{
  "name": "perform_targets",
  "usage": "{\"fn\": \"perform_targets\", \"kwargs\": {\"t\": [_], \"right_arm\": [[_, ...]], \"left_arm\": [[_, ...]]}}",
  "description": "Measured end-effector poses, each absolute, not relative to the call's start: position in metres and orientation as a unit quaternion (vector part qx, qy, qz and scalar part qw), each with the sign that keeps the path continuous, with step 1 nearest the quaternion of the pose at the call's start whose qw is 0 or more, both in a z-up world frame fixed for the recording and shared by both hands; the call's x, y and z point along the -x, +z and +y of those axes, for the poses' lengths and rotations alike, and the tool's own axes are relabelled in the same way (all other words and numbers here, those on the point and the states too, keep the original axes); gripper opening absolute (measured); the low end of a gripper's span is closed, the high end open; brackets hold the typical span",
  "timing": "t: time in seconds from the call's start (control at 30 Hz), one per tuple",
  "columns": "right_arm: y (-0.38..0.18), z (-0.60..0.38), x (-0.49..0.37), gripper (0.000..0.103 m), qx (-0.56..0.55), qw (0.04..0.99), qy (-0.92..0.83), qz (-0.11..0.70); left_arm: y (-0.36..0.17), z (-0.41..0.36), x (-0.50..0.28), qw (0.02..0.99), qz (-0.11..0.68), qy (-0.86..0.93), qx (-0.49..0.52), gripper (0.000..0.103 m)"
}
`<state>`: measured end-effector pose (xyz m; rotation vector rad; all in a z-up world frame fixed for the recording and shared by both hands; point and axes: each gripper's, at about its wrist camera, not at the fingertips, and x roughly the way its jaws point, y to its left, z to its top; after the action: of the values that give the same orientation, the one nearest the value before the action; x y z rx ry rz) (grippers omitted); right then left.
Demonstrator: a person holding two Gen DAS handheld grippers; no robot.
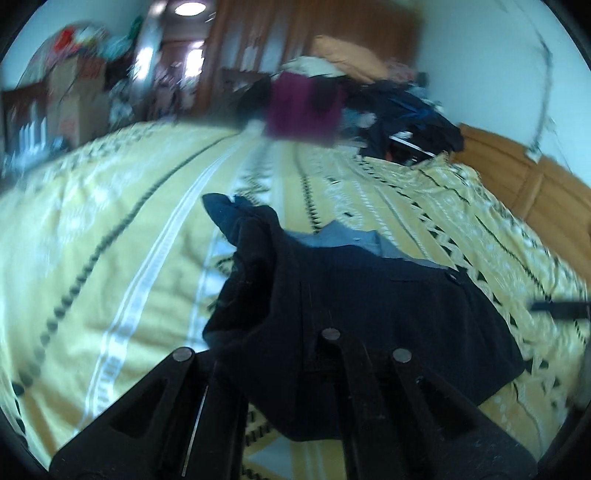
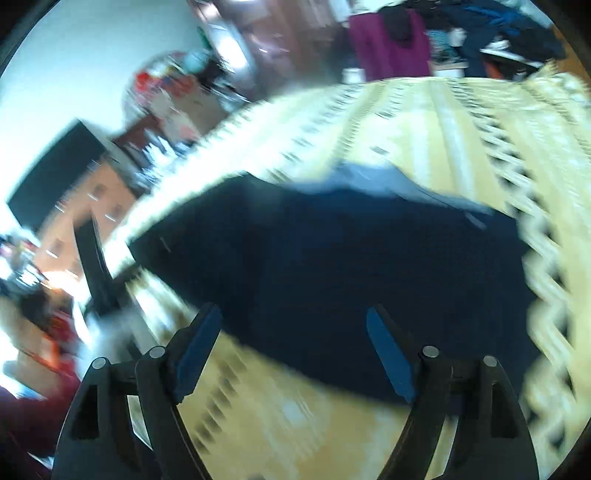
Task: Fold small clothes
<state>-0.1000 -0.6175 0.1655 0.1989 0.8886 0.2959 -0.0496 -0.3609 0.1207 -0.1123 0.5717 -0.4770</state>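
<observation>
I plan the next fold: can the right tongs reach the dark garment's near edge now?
Probably yes: the right tongs stand open just over the dark navy garment, nothing lying between, though the picture is blurred.

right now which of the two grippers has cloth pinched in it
The left gripper: its jaws are shut on an edge of the dark navy garment. The right gripper stands open above the same garment, nothing between its blue pads.

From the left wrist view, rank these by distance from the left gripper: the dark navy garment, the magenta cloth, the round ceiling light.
1. Dark navy garment: pinched in the shut left gripper, draped over the yellow patterned bedspread.
2. Magenta cloth: far end of the bed, centre, beside a heap of dark clothes.
3. Round ceiling light: top left, beyond the bed.
</observation>
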Motion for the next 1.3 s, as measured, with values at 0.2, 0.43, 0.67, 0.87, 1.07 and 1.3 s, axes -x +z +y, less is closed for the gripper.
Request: {"fn": "perform_targets", "kwargs": {"t": [0.2,0.43,0.67,0.87,1.07,1.3], "right_arm": [[0.129,-0.594,-0.037,0.089,-0.216,0.805,0.249,0.494],[0.096,-0.647,-0.056,0.090,-0.341,0.773,0.232,0.482],[0.070,-0.685,-0.040,0.064,-0.347,0.783,0.201,0.475],[0.074,-0.719,-0.022,0.013,-0.369,0.802,0.198,0.427],[0.133,-0.761,0.020,0.011,-0.354,0.841,0.211,0.351],[0.098,-0.858,0.070,0.011,-0.402,0.838,0.135,0.344]], "left_arm": [[0.133,-0.418,0.073,0.924,0.236,-0.295,-0.066,0.003],[0.108,-0.460,0.089,0.886,0.241,-0.364,-0.153,0.007],[0.107,-0.488,0.098,0.870,0.249,-0.393,-0.164,0.010],[0.122,-0.511,0.101,0.862,0.248,-0.408,-0.172,0.010],[0.146,-0.560,0.137,0.845,0.198,-0.461,-0.183,0.014],[0.099,-0.622,0.147,0.789,0.256,-0.525,-0.190,0.023]]}}
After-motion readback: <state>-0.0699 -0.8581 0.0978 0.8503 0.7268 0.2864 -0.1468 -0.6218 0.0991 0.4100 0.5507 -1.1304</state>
